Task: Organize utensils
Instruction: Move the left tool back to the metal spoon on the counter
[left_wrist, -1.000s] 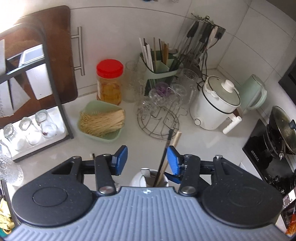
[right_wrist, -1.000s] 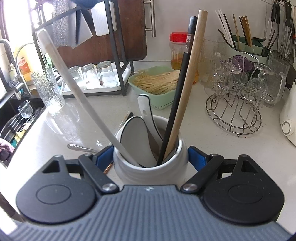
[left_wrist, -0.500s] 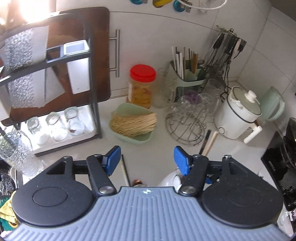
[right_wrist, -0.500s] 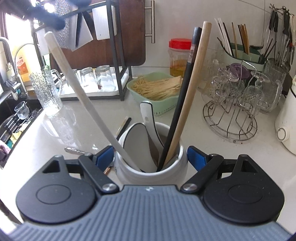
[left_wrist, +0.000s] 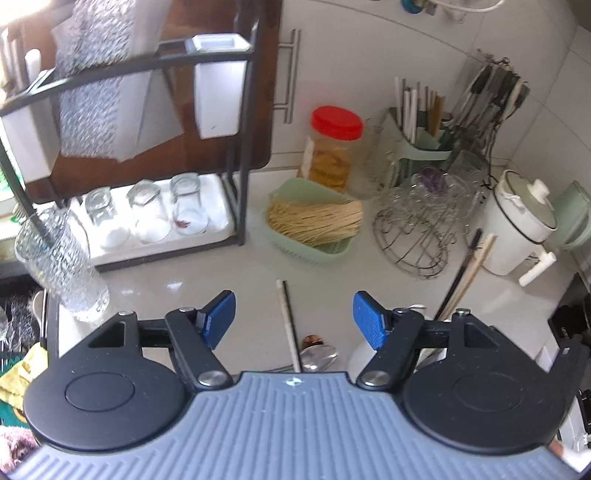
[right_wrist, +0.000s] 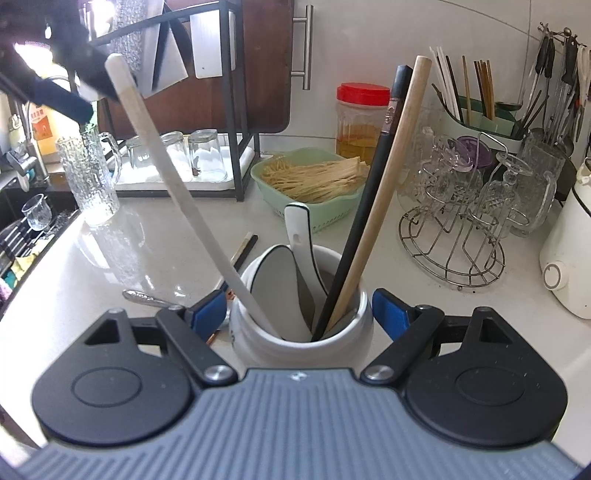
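Your right gripper (right_wrist: 299, 314) is clamped on the white ceramic utensil holder (right_wrist: 301, 332), a blue pad pressed to each side of it, on the pale countertop (right_wrist: 155, 236). In the holder: a long white-handled utensil (right_wrist: 177, 184) leaning left, a white ceramic spoon (right_wrist: 301, 240), a black chopstick (right_wrist: 373, 192) and a wooden chopstick (right_wrist: 388, 184) leaning right. Your left gripper (left_wrist: 293, 319) hangs over the counter, jaws wide apart and just widened further, gripping nothing. Between its pads on the counter lie a loose pair of chopsticks (left_wrist: 288, 325), one white and one dark, and just right of their near end a metal spoon (left_wrist: 317, 356). The holder's rim shows just behind the left gripper's right finger. From the right wrist view the same loose chopsticks and a spoon handle (right_wrist: 147, 298) lie just left of the holder. Farther back: a green basket (right_wrist: 314, 184) of pale sticks, a red-lidded jar (right_wrist: 360, 118), a wire glass rack (right_wrist: 454, 236), a textured glass mug (right_wrist: 90, 177).
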